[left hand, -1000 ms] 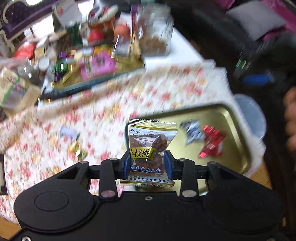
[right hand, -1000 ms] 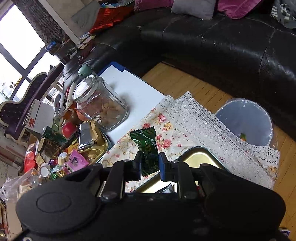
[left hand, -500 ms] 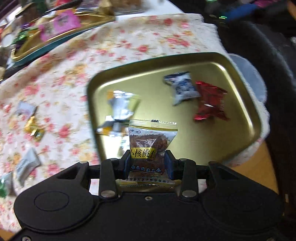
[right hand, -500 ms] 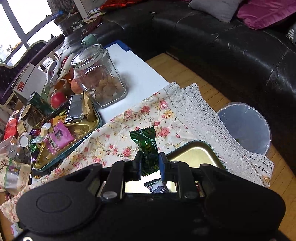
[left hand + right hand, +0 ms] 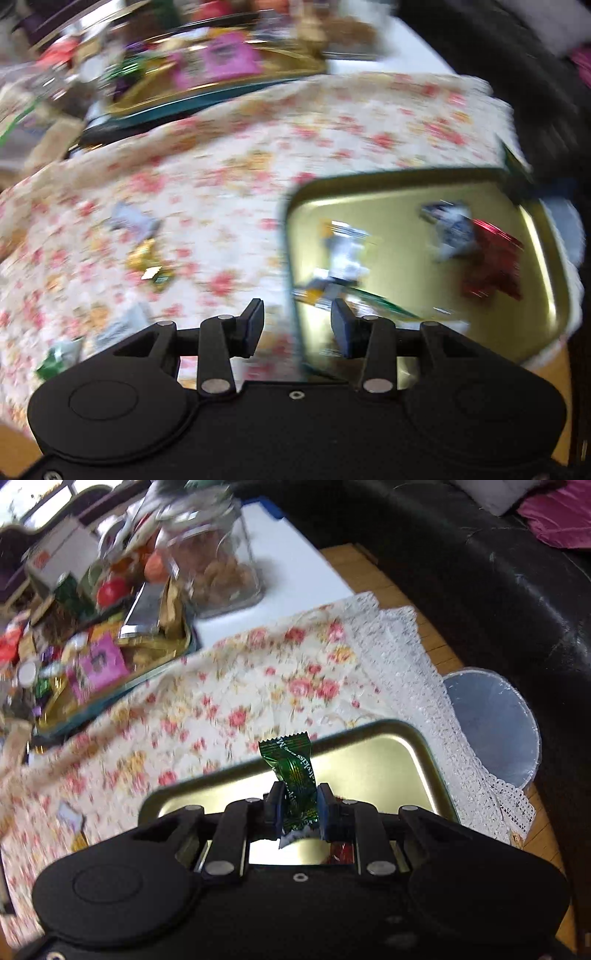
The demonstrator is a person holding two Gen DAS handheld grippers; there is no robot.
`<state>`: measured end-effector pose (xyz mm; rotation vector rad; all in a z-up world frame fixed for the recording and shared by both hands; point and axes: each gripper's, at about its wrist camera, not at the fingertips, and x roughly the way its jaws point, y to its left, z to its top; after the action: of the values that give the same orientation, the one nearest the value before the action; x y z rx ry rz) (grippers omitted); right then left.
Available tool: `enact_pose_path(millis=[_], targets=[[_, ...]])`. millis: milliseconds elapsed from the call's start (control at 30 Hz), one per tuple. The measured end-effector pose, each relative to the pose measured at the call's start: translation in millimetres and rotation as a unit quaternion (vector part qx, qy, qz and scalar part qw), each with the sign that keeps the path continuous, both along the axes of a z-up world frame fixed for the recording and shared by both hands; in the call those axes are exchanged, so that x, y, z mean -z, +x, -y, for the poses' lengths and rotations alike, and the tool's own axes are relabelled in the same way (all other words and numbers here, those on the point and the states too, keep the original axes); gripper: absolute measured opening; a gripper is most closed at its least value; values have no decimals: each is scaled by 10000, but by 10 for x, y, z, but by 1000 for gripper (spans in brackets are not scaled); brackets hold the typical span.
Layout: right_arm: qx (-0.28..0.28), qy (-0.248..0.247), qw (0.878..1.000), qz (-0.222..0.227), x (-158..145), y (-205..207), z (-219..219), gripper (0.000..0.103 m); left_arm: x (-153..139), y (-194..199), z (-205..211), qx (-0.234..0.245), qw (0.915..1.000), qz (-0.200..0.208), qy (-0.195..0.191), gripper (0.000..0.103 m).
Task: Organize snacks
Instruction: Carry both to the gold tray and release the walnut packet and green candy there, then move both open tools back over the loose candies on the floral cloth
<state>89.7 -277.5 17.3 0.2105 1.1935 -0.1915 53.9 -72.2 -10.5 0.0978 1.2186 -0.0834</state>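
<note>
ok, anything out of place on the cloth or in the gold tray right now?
Yes: several wrapped candies lie loose on the floral tablecloth, outside the gold tray. Inside it, wrappers lie scattered, nothing spilled. The frame is too blurred to judge damage.

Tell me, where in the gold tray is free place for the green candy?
The gold tray is bare along its far side, beyond the green candy held by the right gripper. The silver packet, blue-white packet and red packet crowd the middle.

Green candy (image 5: 293,775) upright over gold tray (image 5: 373,738)
</note>
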Motion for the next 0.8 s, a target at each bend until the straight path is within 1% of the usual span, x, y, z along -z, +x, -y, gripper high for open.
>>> enact_pose_path(millis=[100,133,200,300,433,500,667,800], targets=[[-181,-153,9992,-315,93,12,-44,22,-26,98,-198,-343,9994,9,5,50],[-184,-201,9991,-330,91,10,-50,22,-40,123,-253,-436,9990,16,-1,50],[-210,-275,9991,-238,43,-5,-63,22,-69,158,-352,-585,9983,61,4,50],[-153,-281,9995,-60,-68,-18,-62,28,-110,203,-473,-728,9973,110,27,50],[-124,-225,9996,147,-194,7,-129,28,-160,247,-673,-923,9956,141,63,50],[-154,-206,9994,217,-245,25,-206,28,-199,268,-797,-1063,9940,194,176,50],[-405,-156,9983,381,-364,54,-485,28,-276,305,-1092,-1341,9879,410,668,50],[-641,-124,9971,388,-395,93,-755,28,-353,308,-1320,-1400,9853,484,845,50]])
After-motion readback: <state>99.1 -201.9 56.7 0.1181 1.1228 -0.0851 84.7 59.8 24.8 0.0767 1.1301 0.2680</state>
